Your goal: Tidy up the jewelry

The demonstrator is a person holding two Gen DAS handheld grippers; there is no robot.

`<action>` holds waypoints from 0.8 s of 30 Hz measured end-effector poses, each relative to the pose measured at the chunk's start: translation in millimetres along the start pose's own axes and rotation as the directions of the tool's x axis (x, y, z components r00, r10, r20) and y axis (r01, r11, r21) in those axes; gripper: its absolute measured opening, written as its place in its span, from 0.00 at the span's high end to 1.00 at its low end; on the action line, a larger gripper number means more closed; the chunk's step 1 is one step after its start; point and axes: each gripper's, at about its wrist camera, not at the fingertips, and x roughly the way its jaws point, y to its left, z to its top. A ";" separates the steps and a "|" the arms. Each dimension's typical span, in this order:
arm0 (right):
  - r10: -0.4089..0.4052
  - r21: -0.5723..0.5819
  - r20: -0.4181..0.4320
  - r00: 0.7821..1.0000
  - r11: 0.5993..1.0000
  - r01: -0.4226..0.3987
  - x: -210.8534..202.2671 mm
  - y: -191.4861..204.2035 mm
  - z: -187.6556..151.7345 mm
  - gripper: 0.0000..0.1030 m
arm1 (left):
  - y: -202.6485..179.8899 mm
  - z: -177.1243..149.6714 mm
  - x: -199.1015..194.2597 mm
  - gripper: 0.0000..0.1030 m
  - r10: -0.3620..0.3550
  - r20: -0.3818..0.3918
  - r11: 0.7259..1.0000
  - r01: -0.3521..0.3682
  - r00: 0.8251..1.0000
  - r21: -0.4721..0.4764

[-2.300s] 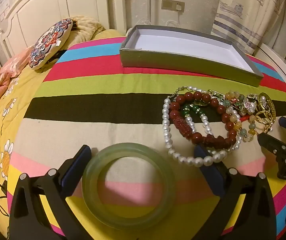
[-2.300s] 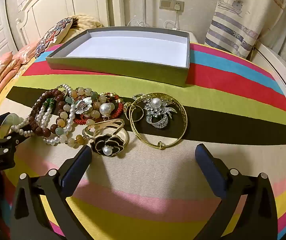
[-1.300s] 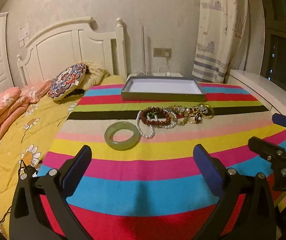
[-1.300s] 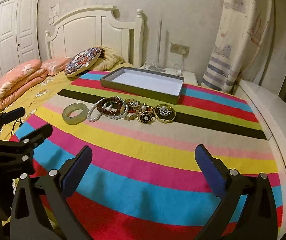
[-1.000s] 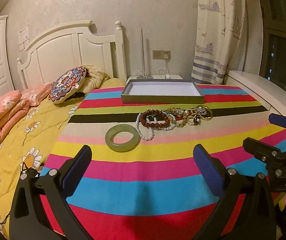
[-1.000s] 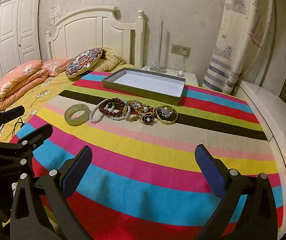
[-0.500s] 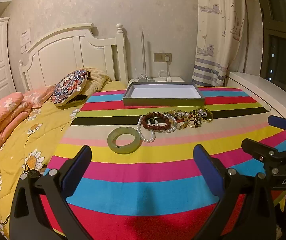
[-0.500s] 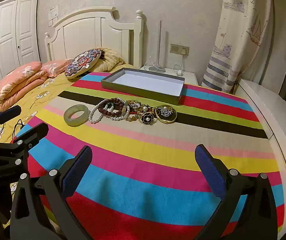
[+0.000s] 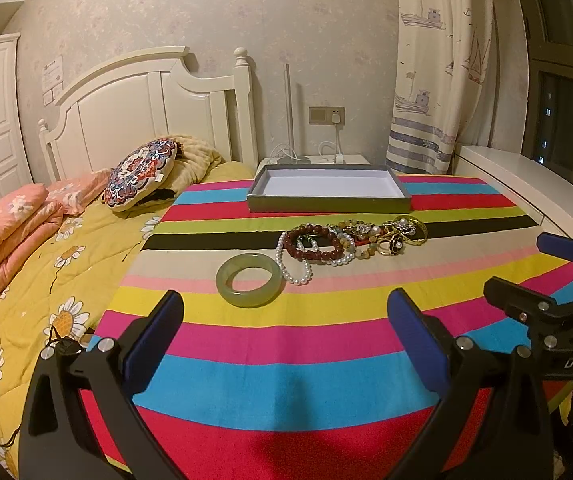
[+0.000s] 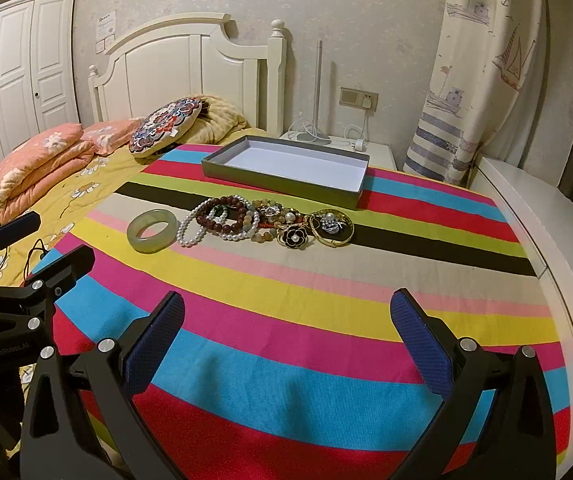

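Jewelry (image 10: pixel 262 220) is lying in a row on the striped bedspread (image 10: pixel 286 320), just before the empty grey tray (image 10: pixel 282 178). Left gripper (image 9: pixel 284 332) and right gripper (image 10: pixel 286 332) are hovering well short, jaws spread wide, gripping nothing. Nothing is sorted yet; the next move likely calls for reaching the jade bangle (image 9: pixel 251 279).

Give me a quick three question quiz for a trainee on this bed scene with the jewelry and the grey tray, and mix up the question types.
1. True or false: the shallow grey cardboard tray with a white inside already holds jewelry.
2. Which piece lies apart from the pile, nearest the left gripper?
A. the pale green jade bangle
B. the white pearl strand
C. the black flower brooch with a pearl centre
3. Fill in: both the left gripper and the right gripper are ____ and hold nothing.

Key: 1 false; 2 A; 3 open.
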 end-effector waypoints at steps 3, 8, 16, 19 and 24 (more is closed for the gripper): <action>-0.001 0.000 0.000 1.000 1.000 0.001 -0.1 -0.1 0.1 0.04 | 0.1 -0.3 0.0 0.02 0.001 0.000 1.000 -0.001 1.000 0.000; 0.000 -0.001 -0.001 1.000 1.000 0.000 -0.1 -0.3 0.2 0.04 | 0.1 -0.5 0.4 0.02 0.001 -0.001 1.000 -0.001 1.000 -0.003; 0.000 0.001 -0.004 1.000 1.000 0.000 0.4 0.5 -0.7 0.04 | 0.1 -0.8 0.4 0.02 0.001 0.001 1.000 -0.001 1.000 -0.003; -0.001 0.002 -0.006 1.000 1.000 0.001 0.9 0.8 -1.2 0.04 | 0.5 -0.5 0.4 0.02 0.002 0.000 1.000 -0.002 1.000 -0.003; -0.001 0.004 -0.006 1.000 1.000 0.001 1.4 1.4 -1.8 0.04 | 0.5 -0.6 0.6 0.02 0.001 -0.001 1.000 -0.001 1.000 -0.005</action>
